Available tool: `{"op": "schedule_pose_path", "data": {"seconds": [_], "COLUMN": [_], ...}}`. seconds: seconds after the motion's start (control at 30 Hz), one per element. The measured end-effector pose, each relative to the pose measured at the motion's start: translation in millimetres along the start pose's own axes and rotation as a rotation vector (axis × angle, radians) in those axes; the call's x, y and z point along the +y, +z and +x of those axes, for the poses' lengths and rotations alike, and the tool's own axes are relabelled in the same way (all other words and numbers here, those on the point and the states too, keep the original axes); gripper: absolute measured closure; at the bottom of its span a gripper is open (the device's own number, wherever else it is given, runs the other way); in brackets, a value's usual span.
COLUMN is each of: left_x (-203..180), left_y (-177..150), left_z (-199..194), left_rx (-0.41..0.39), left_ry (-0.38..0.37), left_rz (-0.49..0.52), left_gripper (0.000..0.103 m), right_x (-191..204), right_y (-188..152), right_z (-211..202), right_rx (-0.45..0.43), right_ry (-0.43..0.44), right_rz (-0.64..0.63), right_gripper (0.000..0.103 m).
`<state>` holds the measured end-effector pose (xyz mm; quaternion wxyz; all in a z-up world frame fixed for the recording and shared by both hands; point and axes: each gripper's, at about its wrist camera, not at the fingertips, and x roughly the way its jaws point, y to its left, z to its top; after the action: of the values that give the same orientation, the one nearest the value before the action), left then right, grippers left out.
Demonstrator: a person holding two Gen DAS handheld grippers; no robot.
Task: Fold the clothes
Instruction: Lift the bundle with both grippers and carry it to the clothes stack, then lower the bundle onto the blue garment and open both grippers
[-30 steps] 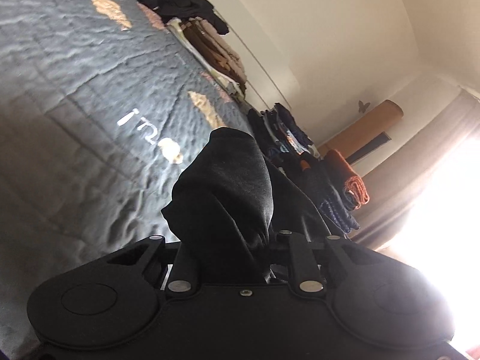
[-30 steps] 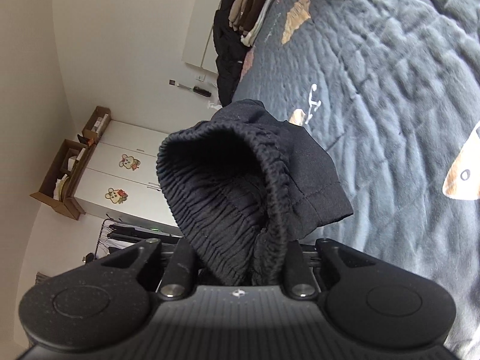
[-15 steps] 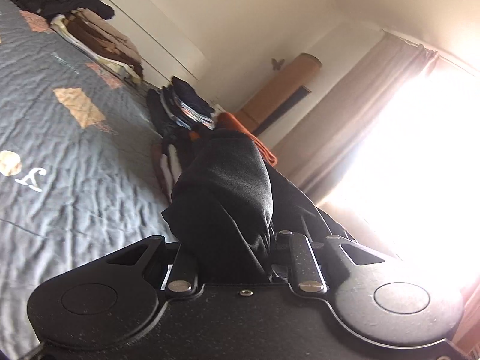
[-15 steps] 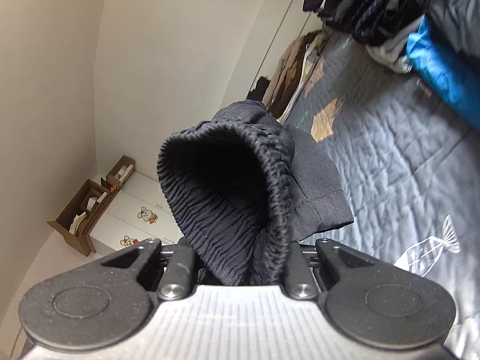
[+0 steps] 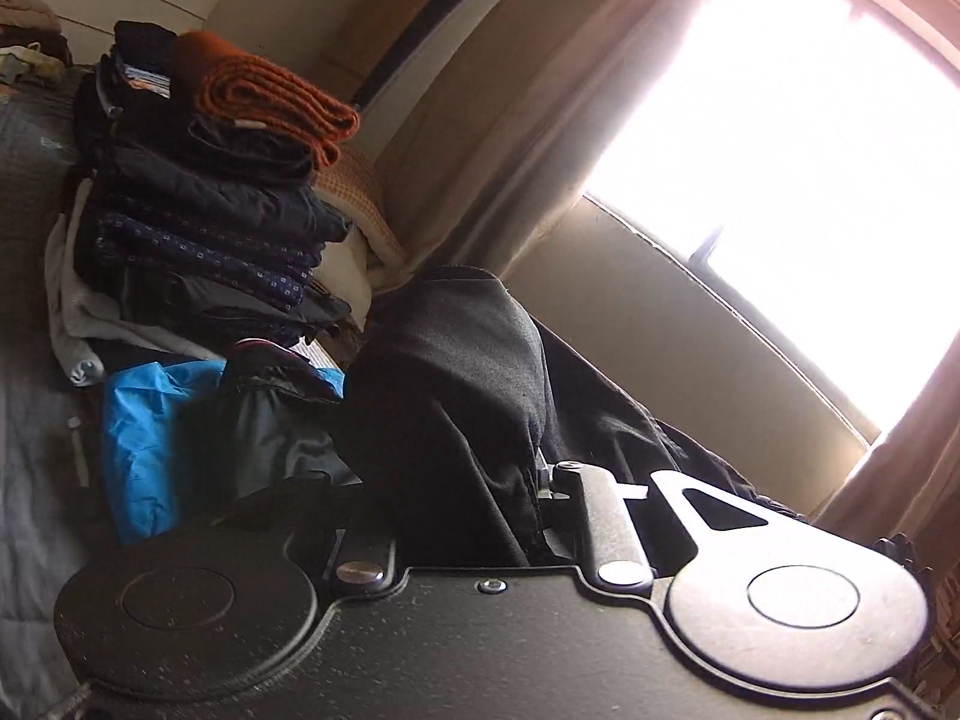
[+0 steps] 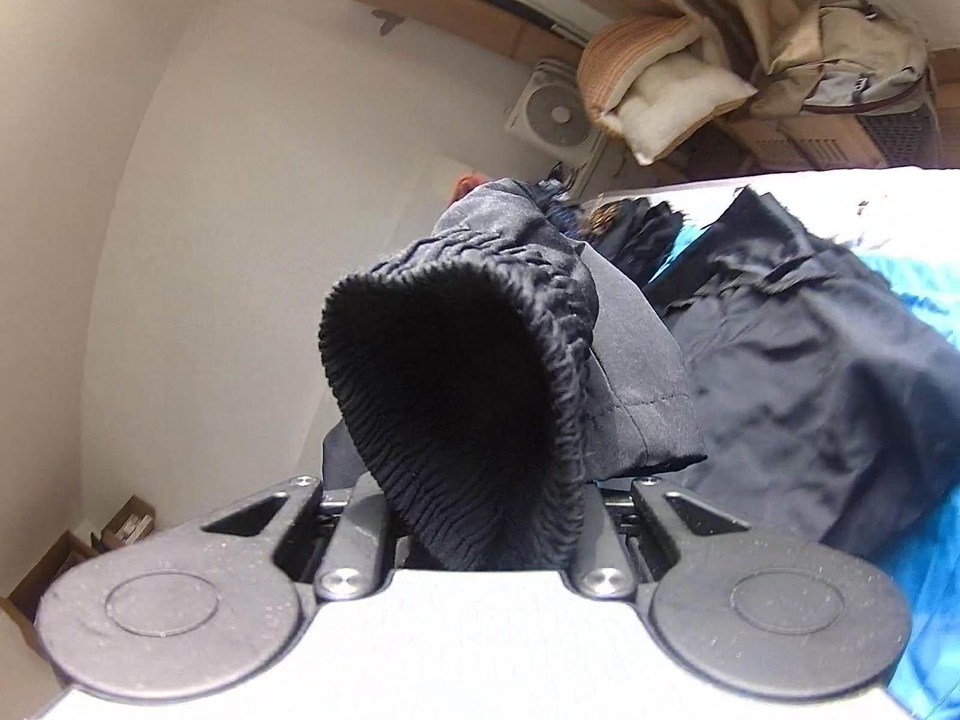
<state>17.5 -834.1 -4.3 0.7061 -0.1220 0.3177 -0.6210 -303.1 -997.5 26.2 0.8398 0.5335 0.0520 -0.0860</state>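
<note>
My left gripper (image 5: 462, 516) is shut on a bunched fold of a black garment (image 5: 456, 384), which bulges up over the fingers and hides their tips. My right gripper (image 6: 480, 516) is shut on the same kind of black cloth, here its ribbed elastic waistband (image 6: 456, 396), which stands up as a dark hooded fold. More of the black garment (image 6: 810, 348) trails off to the right over a blue cloth (image 6: 918, 570). A stack of folded clothes (image 5: 204, 222) topped by an orange knit (image 5: 270, 102) rises at the left of the left wrist view.
A blue garment (image 5: 138, 438) and dark clothes lie below the stack on the grey quilted bed (image 5: 30, 390). A bright window (image 5: 798, 138) with beige curtains fills the right. In the right wrist view a pillow (image 6: 660, 90), a fan (image 6: 558, 114) and a canvas bag (image 6: 852, 60) crowd the wall.
Both grippers have swung across the bed with the black garment, away from the open quilt and towards the folded stacks and the window. Both grips look unchanged.
</note>
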Motion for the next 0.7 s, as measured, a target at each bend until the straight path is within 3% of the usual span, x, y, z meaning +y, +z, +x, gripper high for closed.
{"op": "schedule_pose_path", "data": {"seconds": [0.13, 0.2, 0.27, 0.3, 0.33, 0.43, 0.6, 0.7], "left_x": [21.5, 29.8, 36.2, 40.3, 44.4, 55.3, 68.6, 66.1], "left_y": [-0.6, -5.7, -12.5, -14.9, -16.2, -16.8, -6.8, -4.0], "left_z": [53.4, 71.7, 83.2, 87.3, 87.6, 79.0, 46.6, 19.7], "left_rx": [0.077, 0.131, 0.171, 0.182, 0.188, 0.183, 0.155, 0.132], "left_ry": [0.025, 0.034, 0.04, 0.047, 0.054, 0.085, 0.185, 0.241], "left_rz": [0.008, 0.011, 0.033, 0.042, 0.041, 0.055, 0.023, 0.034], "left_gripper": [0.084, 0.084, 0.079, 0.068, 0.057, 0.037, 0.034, 0.028], "right_x": [-28.0, -39.4, -50.2, -53.7, -56.6, -60.0, -52.3, -41.7], "right_y": [21.4, 27.1, 32.1, 32.9, 33.2, 32.8, 39.0, 43.0], "right_z": [20.3, 27.1, 32.0, 29.6, 25.5, 0.0, -36.8, -59.2], "right_rx": [-0.023, 0.007, 0.038, 0.054, 0.066, 0.084, 0.1, 0.088], "right_ry": [-0.118, -0.194, -0.265, -0.291, -0.311, -0.326, -0.346, -0.365], "right_rz": [-0.054, -0.068, -0.081, -0.087, -0.093, -0.108, -0.146, -0.194], "right_gripper": [0.083, 0.077, 0.072, 0.067, 0.065, 0.06, 0.048, 0.047]}}
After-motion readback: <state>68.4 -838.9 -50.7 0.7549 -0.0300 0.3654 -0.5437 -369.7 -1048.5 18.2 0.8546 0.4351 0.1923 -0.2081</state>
